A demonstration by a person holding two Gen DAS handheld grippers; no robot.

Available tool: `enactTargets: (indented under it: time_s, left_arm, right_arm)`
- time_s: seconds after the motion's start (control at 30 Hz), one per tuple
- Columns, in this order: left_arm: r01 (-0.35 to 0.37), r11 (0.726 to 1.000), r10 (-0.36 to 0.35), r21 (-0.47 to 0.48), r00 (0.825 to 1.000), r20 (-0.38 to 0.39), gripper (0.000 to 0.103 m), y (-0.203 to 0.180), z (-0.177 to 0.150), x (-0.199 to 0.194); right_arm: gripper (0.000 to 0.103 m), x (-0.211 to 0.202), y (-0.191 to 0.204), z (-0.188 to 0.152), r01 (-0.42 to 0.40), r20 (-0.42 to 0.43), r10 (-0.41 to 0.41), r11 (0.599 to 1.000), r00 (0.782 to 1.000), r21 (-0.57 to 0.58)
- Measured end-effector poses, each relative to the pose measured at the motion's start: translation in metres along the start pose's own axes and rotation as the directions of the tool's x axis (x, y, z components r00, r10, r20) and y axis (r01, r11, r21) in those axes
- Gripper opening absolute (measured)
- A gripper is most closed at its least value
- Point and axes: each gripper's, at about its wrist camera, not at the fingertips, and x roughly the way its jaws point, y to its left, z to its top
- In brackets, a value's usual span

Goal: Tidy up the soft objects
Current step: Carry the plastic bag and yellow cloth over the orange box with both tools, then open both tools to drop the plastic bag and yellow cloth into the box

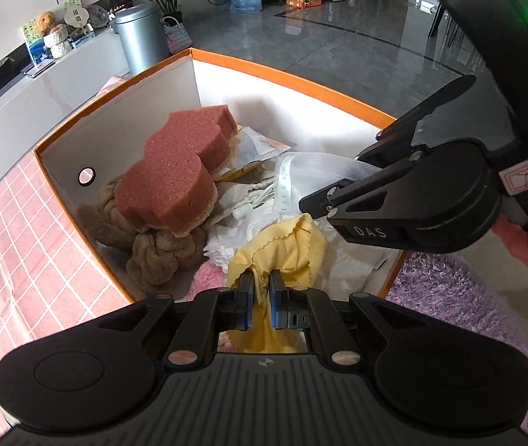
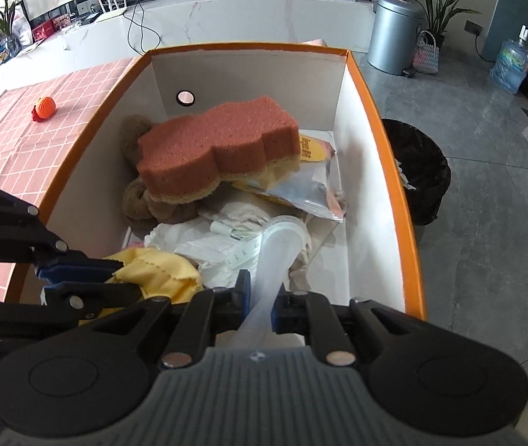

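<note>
Two hand-held grippers hang over the near end of an orange-rimmed box (image 2: 383,119) that stands on a pink checked tablecloth (image 2: 41,148), as a person sorts soft goods into it.

Toward the box's left wall, a brown plush toy (image 1: 152,249) lies under a red-brown sponge (image 2: 219,148), which rests tilted on top of the pile. Just inside the near wall, the left gripper (image 1: 262,297) has a yellow cloth (image 1: 286,249) between its blue pads; the jaws stand nearly together with the fabric bunched in the gap, and it looks pinched rather than freed. To its right, still over the box's near end, the right gripper (image 2: 260,297) holds a white mesh strip (image 2: 275,256) between its narrow jaws, the strip trailing down onto crumpled white wipes (image 2: 204,245). A foil packet (image 2: 301,189) lies deeper in, toward the box's right wall.

By the look of it, this is the drop-off step: both pieces are already inside the box. The next move calls for both sets of jaws to spread fully so the cloth and strip fall clear, then a lift straight up without snagging fabric.
</note>
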Motion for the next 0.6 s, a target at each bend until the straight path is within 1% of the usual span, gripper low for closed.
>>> enactTargets:
  time_s: [0.03,0.07,0.1,0.17,0.23,0.27,0.3,0.33,0.37,0.4,0.5,0.6]
  left_arm:
    - [-0.002,1.0,0.002,-0.002,1.0,0.0,0.012,0.0,0.001,0.0]
    - [-0.004,1.0,0.004,-0.006,1.0,0.001,0.013,0.0,0.001,-0.001]
    - [-0.005,1.0,0.005,-0.01,1.0,0.004,0.017,0.001,0.001,-0.001]
    - [-0.009,1.0,0.009,-0.017,1.0,0.009,0.026,0.001,0.0,-0.002]
    - [-0.009,1.0,0.01,-0.022,1.0,0.024,0.04,0.002,-0.001,-0.005]
    - [-0.013,1.0,0.014,-0.024,0.999,0.033,0.044,0.003,-0.001,-0.008]
    - [-0.02,0.999,0.021,-0.027,0.999,0.042,0.051,0.003,-0.001,-0.011]
    - [-0.026,0.999,0.027,-0.03,0.998,0.052,0.056,0.004,-0.002,-0.014]
    - [-0.03,0.999,0.032,-0.032,0.998,0.062,0.057,0.005,-0.002,-0.017]
    - [-0.032,0.999,0.034,-0.034,0.997,0.073,0.059,0.006,-0.002,-0.021]
    - [-0.031,0.999,0.035,-0.045,0.994,0.106,0.069,0.009,-0.003,-0.031]
    - [-0.016,0.998,0.025,-0.067,0.99,0.139,0.072,0.015,-0.005,-0.041]
  right_arm:
    - [0.013,-0.002,0.0,0.002,0.0,0.004,0.0,1.0,1.0,-0.001]
    - [0.019,-0.003,-0.001,0.003,0.001,0.008,-0.001,1.0,1.0,-0.002]
    - [0.027,-0.006,-0.001,0.003,0.004,0.013,-0.004,1.0,1.0,-0.002]
    - [0.034,-0.01,-0.001,0.005,0.004,0.024,-0.004,1.0,1.0,-0.007]
    - [0.037,-0.015,0.001,0.005,0.004,0.031,-0.004,1.0,1.0,-0.017]
    - [0.044,-0.018,0.002,0.006,0.005,0.037,-0.004,1.0,0.999,-0.021]
    - [0.048,-0.021,0.003,0.006,0.006,0.045,-0.005,1.0,0.999,-0.022]
    - [0.056,-0.024,0.003,0.007,0.006,0.052,-0.005,1.0,0.999,-0.02]
    - [0.065,-0.027,0.003,0.007,0.003,0.059,-0.002,1.0,0.998,-0.018]
    - [0.069,-0.031,0.003,0.008,-0.001,0.068,0.002,1.0,0.998,-0.016]
    - [0.071,-0.041,0.005,0.008,-0.004,0.085,0.006,1.0,0.996,-0.023]
    - [0.076,-0.05,0.008,0.009,0.003,0.098,0.0,0.999,0.995,-0.032]
